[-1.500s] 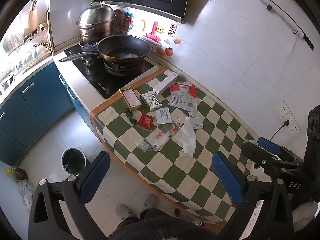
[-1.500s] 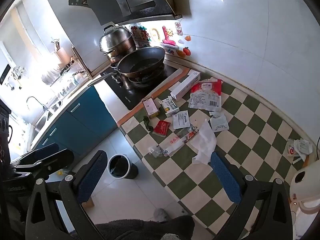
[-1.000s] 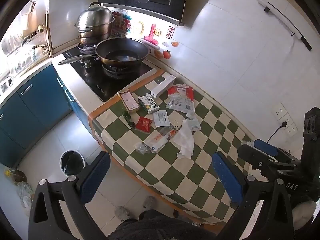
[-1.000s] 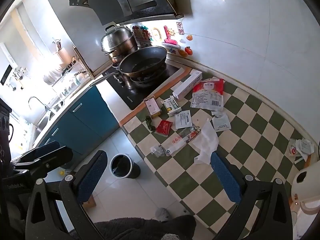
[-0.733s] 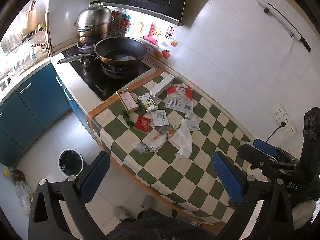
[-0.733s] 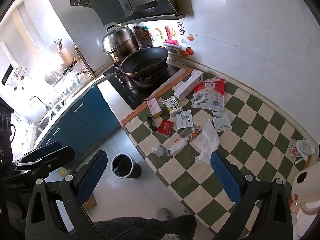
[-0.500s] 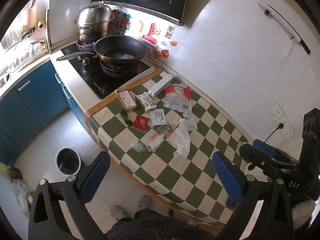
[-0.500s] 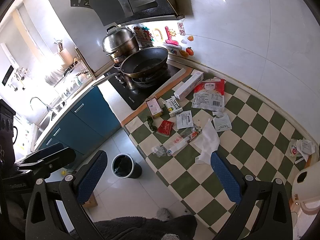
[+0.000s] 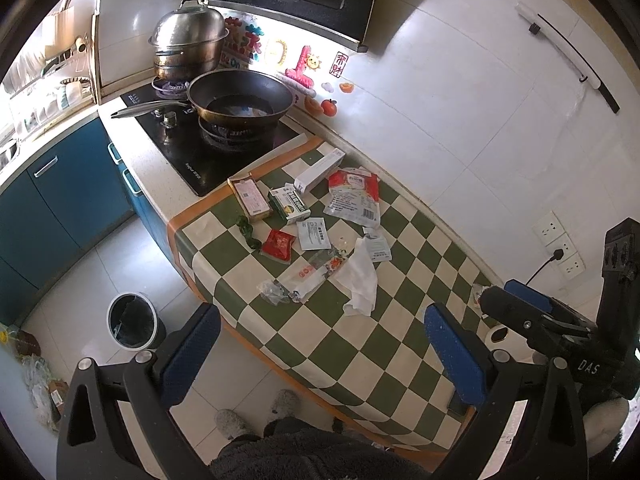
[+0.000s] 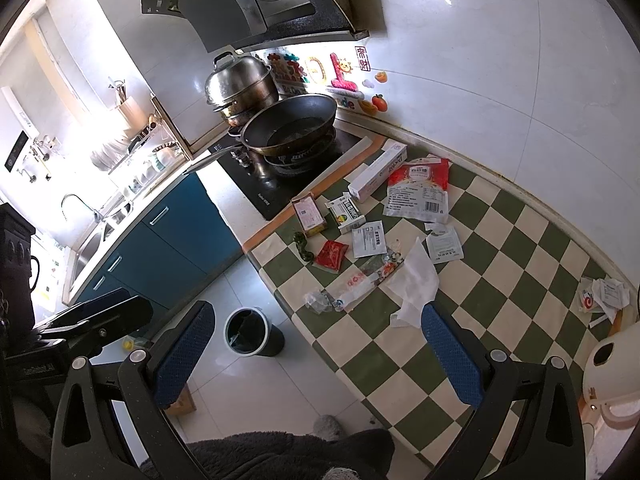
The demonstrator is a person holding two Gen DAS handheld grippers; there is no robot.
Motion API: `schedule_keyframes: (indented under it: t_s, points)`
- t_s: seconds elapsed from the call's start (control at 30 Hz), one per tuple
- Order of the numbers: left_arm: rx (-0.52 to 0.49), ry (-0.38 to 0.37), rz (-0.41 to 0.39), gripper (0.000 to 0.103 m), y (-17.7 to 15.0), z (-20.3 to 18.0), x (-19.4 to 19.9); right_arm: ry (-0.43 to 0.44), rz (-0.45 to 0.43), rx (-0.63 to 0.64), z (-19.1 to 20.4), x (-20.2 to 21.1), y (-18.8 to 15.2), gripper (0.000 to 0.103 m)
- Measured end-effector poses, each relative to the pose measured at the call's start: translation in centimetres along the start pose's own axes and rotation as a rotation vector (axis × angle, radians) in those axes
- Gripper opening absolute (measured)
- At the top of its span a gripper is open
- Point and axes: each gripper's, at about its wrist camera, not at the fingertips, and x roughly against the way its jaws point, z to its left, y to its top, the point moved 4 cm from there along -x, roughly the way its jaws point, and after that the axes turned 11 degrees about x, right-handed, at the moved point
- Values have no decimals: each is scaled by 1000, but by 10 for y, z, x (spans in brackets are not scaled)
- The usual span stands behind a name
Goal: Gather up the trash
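Both tongs, left tongs [image 9: 320, 352] and right tongs [image 10: 316, 348], gape wide, empty, above the surface [image 9: 400, 340]; flimsy tissue [image 9: 360, 280] at twelve o'clock could slip from a shallow pinch.

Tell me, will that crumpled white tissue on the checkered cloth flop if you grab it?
Probably. The crumpled white tissue lies creased and thin, so it likely droops. It looks light and might slide if pushed.

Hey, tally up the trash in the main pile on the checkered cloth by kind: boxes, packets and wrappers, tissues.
Boxes: 3 (long white box, pink box, green box)
Packets and wrappers: 6, as far as I can tell
Tissues: 1 (white tissue)
Total: 10
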Motion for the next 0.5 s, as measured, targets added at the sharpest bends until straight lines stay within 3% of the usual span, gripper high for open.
schedule_keyframes:
  t_s: [0.5]
  points:
    - [3, -3, 1, 103, -1, 0, 0, 3, 0, -1, 1, 0, 0, 103]
